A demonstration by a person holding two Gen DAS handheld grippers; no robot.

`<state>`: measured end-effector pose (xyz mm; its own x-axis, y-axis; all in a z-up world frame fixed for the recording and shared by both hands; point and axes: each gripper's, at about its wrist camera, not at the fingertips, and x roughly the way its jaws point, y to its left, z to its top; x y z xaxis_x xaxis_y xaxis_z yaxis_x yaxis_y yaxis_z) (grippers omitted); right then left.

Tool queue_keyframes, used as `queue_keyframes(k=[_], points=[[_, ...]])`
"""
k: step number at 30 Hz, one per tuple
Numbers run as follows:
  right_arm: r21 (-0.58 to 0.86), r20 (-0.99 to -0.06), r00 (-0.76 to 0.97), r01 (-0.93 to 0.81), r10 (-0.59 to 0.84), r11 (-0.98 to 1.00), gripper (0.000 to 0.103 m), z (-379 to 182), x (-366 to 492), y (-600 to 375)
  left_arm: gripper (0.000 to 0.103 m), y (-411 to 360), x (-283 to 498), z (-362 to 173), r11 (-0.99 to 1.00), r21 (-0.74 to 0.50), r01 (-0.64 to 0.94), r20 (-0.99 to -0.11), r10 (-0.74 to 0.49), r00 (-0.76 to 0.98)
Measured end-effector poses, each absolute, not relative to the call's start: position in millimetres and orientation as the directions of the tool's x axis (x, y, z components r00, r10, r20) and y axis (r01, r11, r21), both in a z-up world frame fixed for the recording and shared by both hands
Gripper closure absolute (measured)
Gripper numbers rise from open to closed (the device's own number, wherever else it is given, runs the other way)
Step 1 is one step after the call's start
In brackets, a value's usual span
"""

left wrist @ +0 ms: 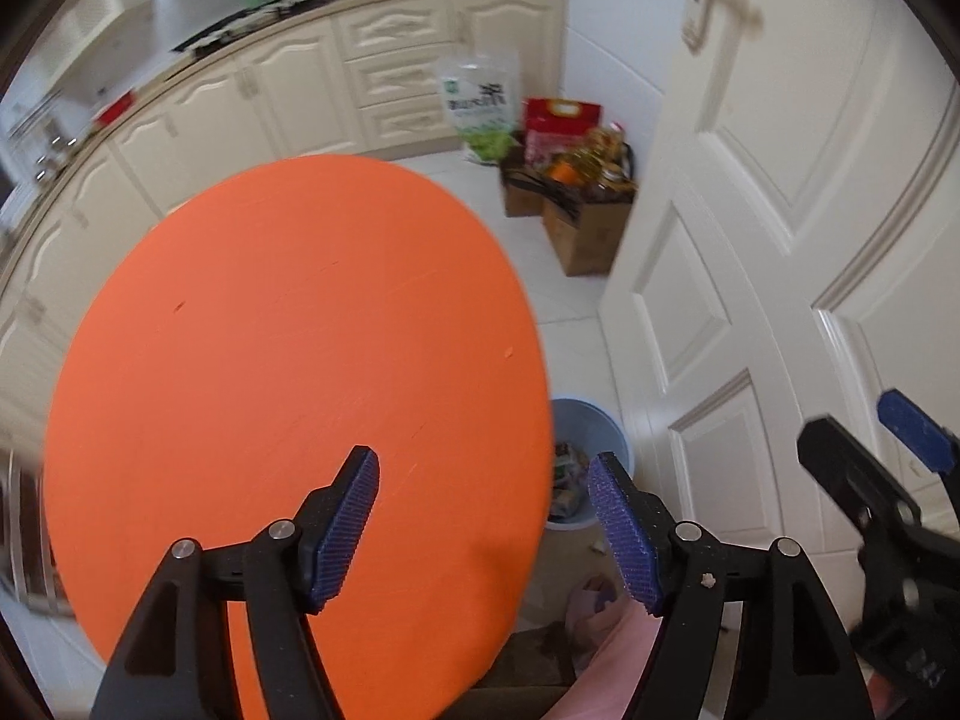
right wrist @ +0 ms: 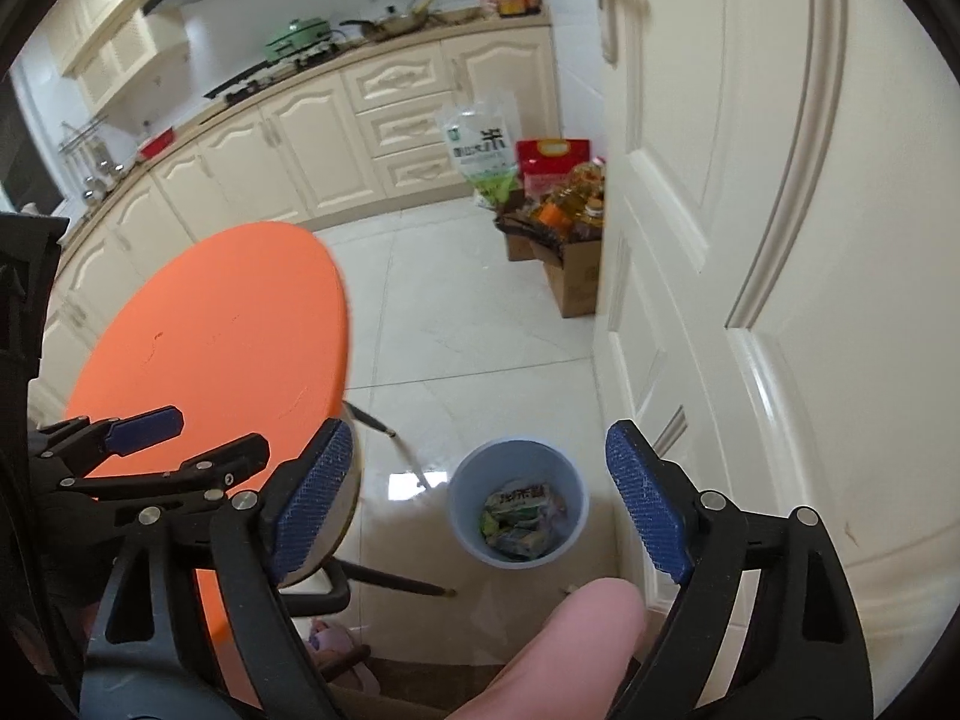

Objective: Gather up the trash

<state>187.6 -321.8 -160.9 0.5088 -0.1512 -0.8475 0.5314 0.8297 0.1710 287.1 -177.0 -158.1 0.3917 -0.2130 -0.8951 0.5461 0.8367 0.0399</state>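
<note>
Matt orange table top (left wrist: 288, 360), glossy white floor tiles (right wrist: 468, 324), smooth blue plastic bin (right wrist: 465, 495), cardboard boxes (right wrist: 579, 282).

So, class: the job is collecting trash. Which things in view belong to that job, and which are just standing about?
Part of the job:
- blue bin on the floor
- wrappers inside it
- left tool, open and empty
- right tool, open and empty

Just standing about:
- orange table
- cardboard boxes of groceries
- rice bag
- door
</note>
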Motion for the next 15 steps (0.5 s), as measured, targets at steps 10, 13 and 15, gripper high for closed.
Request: queue_keyframes(k=[10, 13, 15], points=[[0.147, -0.794, 0.591, 0.416, -0.144, 0.897, 0.008, -126, 153, -273, 0.033, -107, 208, -135, 0.926, -0.004, 0.377, -0.830, -0.213, 0.515], [0.139, -0.776, 0.617, 0.373, -0.134, 0.917, 0.008, -117, 143, -261, 0.033, -89, 177, -130, 0.949, -0.001, 0.316, -0.800, -0.190, 0.570], [0.140, -0.762, 0.635, 0.348, -0.124, 0.927, 0.008, -111, 136, -252, 0.033, -81, 152, -126, 0.960, -0.009, 0.281, -0.776, -0.184, 0.604]])
